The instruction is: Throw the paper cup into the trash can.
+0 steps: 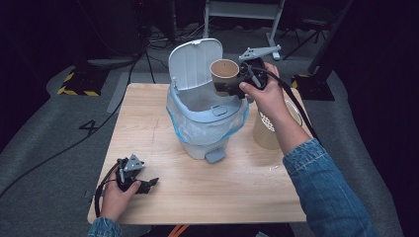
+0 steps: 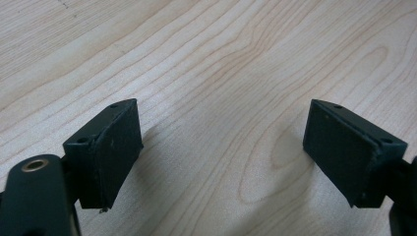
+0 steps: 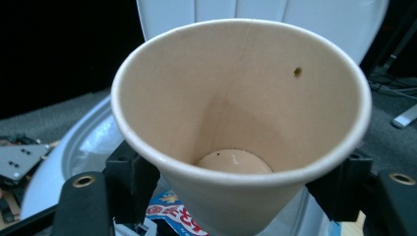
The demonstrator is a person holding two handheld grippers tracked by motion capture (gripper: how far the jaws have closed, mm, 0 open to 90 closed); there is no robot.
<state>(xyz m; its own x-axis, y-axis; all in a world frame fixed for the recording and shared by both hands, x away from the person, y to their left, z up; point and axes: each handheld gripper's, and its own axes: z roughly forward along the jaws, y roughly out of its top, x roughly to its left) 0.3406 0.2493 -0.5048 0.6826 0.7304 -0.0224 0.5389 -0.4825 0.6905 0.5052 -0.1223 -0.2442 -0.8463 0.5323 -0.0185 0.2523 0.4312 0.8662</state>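
Overhead, right gripper (image 1: 231, 85) clamped on a paper cup (image 1: 224, 73) above the open bin (image 1: 205, 123), left gripper (image 1: 148, 183) gaping on the table (image 1: 148, 118).

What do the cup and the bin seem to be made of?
Cup: probably paper, matt tan inside, with a rolled rim and a visible side seam. Bin: likely plastic, smooth pale grey, moulded lid standing open; a thin clear-bluish bag, seemingly plastic film, lines it.

Brown paper cup (image 1: 224, 73) between right gripper (image 1: 236, 84) jaws, above open white pedal bin (image 1: 205, 126); tan cup stack (image 1: 267, 131) below-right; left gripper (image 1: 143, 183) well apart.
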